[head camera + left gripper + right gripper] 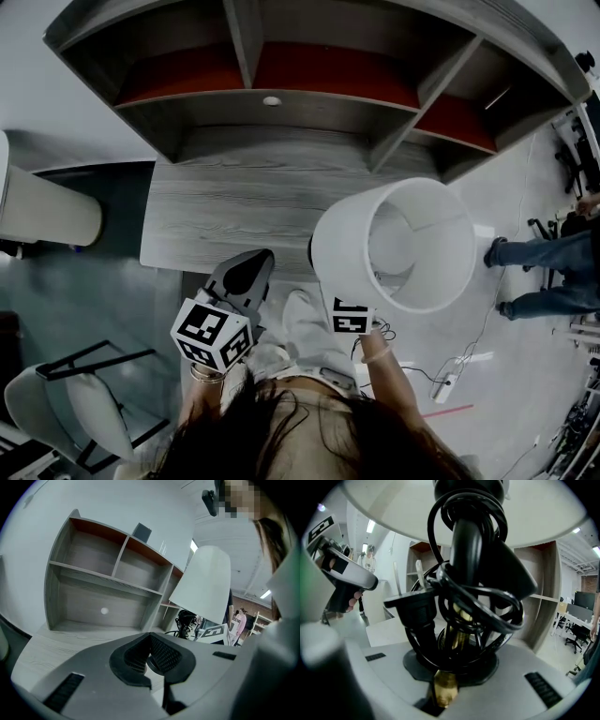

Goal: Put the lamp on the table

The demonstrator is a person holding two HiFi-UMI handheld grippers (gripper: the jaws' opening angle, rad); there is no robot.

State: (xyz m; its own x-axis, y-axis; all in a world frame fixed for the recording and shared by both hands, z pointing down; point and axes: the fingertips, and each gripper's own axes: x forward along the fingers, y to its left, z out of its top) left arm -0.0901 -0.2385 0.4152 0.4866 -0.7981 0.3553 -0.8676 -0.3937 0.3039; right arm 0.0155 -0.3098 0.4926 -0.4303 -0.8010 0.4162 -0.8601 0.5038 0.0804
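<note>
The lamp has a white drum shade (394,244) and a brass stem (445,686) with a black cord (473,588) and plug (410,604) coiled round it. My right gripper (450,667) is shut on the stem and holds the lamp upright in the air beside the near right corner of the grey wooden table (234,206). In the head view only its marker cube (352,319) shows under the shade. My left gripper (258,255) hovers at the table's near edge, left of the lamp, shut with nothing in it (150,637). The shade (204,583) shows to its right.
A hutch of open shelves (272,103) stands at the back of the table. A chair (84,403) is at lower left and a white rounded unit (47,211) at far left. On the floor to the right are a power strip (445,384) and a standing person (544,272).
</note>
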